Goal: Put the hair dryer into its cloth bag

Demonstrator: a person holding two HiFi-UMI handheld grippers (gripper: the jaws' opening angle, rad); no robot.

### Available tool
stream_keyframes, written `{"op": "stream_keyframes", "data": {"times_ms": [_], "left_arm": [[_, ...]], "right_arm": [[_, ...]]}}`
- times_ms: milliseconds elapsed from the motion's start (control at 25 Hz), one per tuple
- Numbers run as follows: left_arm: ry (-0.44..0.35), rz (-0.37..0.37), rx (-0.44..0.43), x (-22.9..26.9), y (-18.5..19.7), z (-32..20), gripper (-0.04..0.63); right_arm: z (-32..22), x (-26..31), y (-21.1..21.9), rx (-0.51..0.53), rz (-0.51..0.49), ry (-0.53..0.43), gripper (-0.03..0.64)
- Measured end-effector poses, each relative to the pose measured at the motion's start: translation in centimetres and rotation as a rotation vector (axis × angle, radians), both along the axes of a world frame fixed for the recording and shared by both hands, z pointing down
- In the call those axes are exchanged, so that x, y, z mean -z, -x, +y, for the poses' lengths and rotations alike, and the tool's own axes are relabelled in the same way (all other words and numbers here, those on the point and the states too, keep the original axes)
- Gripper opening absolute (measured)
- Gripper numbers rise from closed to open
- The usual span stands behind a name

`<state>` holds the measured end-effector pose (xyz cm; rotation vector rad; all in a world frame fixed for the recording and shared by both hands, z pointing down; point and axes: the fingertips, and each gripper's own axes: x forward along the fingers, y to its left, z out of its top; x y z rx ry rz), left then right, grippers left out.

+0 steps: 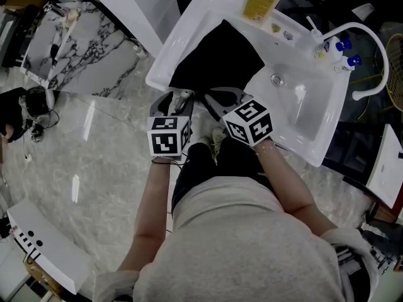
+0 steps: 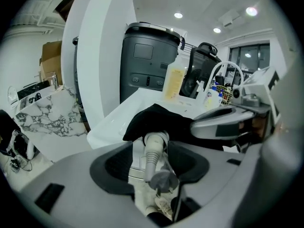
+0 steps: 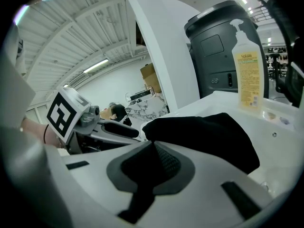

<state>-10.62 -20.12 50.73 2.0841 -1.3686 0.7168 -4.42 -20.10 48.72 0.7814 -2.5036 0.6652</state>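
The black cloth bag [image 1: 217, 55] lies on the left ledge of the white ceramic sink surface [image 1: 189, 19], mouth toward the person. The hair dryer appears to be inside already. Only its pale grey ribbed cord sleeve [image 2: 153, 148] and grey plug [image 2: 164, 180] hang out. The right tongs [image 3: 153, 148] are together, apparently pinching the bag's hem to steady the mouth. The left tongs [image 2: 152, 164] stand apart astride the cord sleeve, not pressing it, placed to feed it in.
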Motion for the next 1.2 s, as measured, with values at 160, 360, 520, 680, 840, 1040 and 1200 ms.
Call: {"op": "stream_keyframes", "data": {"times_ms": [160,360,520,680,840,1040,1200], "left_arm": [[-0.022,0.012,0.028,0.9,1.2,-0.4,0.209],[0.004,0.015,0.041,0.3,2.7,-1.8,0.207],[0.028,0.021,0.005,-0.2,2.8,-3.0,0.207],[0.064,0.062,-0.031,-0.8,2.6,-3.7,0.207],[0.093,0.096,-0.050,-1.3,2.4,-4.4,0.204],[0.092,0.048,-0.144,-2.0,2.1,-4.4,0.062],[0.044,-0.001,-0.175,-2.0,2.3,-4.4,0.015]], "right_arm": [[0.0,-0.1,0.0,0.000,0.005,-0.003,0.011],[0.0,-0.2,0.0,0.000,0.014,-0.011,0.011],[0.0,-0.2,-0.1,-0.007,0.020,-0.014,0.012],[0.0,-0.3,-0.1,-0.008,0.022,-0.017,0.014],[0.1,-0.6,0.1,0.003,0.024,-0.006,0.017],[0.1,-0.6,0.2,0.003,0.029,-0.006,0.020],[0.6,-0.2,1.2,0.042,0.018,-0.020,0.082]]}}
